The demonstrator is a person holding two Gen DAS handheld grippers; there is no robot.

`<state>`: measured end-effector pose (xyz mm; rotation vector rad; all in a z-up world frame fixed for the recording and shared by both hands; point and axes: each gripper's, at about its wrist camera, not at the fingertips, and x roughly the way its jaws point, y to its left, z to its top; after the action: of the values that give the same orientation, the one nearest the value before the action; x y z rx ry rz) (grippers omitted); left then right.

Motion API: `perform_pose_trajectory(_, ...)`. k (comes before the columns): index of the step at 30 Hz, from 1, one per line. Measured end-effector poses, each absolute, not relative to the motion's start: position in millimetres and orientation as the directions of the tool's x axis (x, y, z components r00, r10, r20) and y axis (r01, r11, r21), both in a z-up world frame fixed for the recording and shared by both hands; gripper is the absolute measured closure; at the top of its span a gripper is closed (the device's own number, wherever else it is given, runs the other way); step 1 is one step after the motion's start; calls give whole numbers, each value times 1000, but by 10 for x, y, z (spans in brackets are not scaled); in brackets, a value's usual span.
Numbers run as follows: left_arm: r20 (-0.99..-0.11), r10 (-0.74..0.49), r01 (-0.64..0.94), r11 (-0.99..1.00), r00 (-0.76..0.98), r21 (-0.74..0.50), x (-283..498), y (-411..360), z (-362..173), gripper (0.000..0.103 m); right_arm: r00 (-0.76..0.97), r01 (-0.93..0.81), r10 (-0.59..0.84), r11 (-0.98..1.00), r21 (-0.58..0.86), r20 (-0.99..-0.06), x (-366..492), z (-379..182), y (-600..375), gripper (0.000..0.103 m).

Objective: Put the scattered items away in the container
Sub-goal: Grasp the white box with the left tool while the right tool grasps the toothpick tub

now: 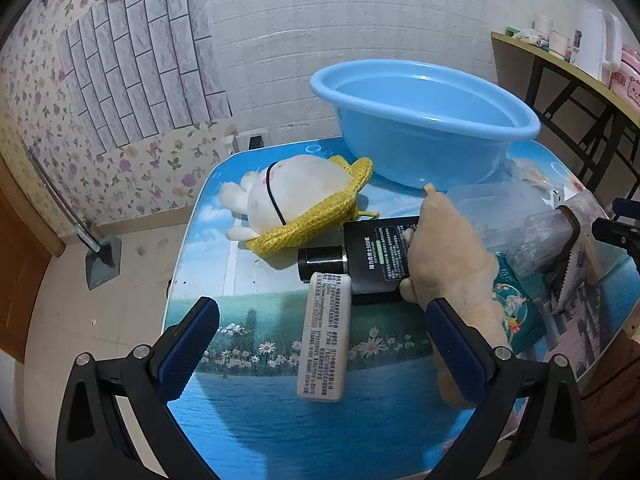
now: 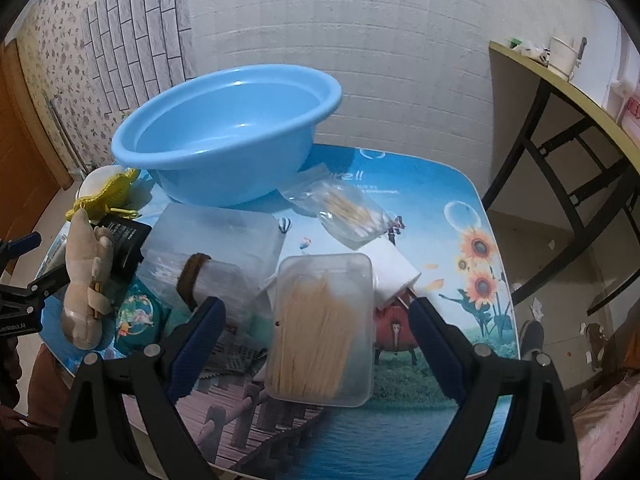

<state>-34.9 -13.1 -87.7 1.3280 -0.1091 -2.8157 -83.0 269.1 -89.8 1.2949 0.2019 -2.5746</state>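
Observation:
An empty blue basin [image 1: 424, 120] stands at the far side of the printed table; it also shows in the right wrist view [image 2: 228, 136]. My left gripper [image 1: 320, 320] is open, its jaws either side of a white wrapped bar [image 1: 324, 336], with a black bottle [image 1: 372, 256] and a tan plush toy [image 1: 452, 256] just beyond. A white plush in a yellow knitted hat [image 1: 296, 200] lies further left. My right gripper [image 2: 316, 320] is open around a clear box of toothpicks [image 2: 324, 328]. A bag of cotton swabs [image 2: 344, 212] lies near the basin.
A clear plastic box [image 2: 216, 236], a rolled clear bag with a brown band [image 2: 204, 280], a green packet [image 2: 138, 312] and a white carton [image 2: 392, 268] crowd the table's middle. A side table [image 2: 560, 80] with cups stands to the right. The table edge [image 1: 180, 264] drops to the floor at left.

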Motion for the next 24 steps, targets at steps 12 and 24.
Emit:
perform_pose_trajectory(12, -784, -78, -4, -995, -616, 102, -380, -157, -980, 0, -549, 295, -159, -956, -13, -821, -826, -990, 2685, 9)
perform_pose_trajectory(24, -783, -84, 3, -994, -616, 105, -349, -172, -1094, 0, -526, 298, -129, -954, -40, -840, -806, -1106, 2694, 16)
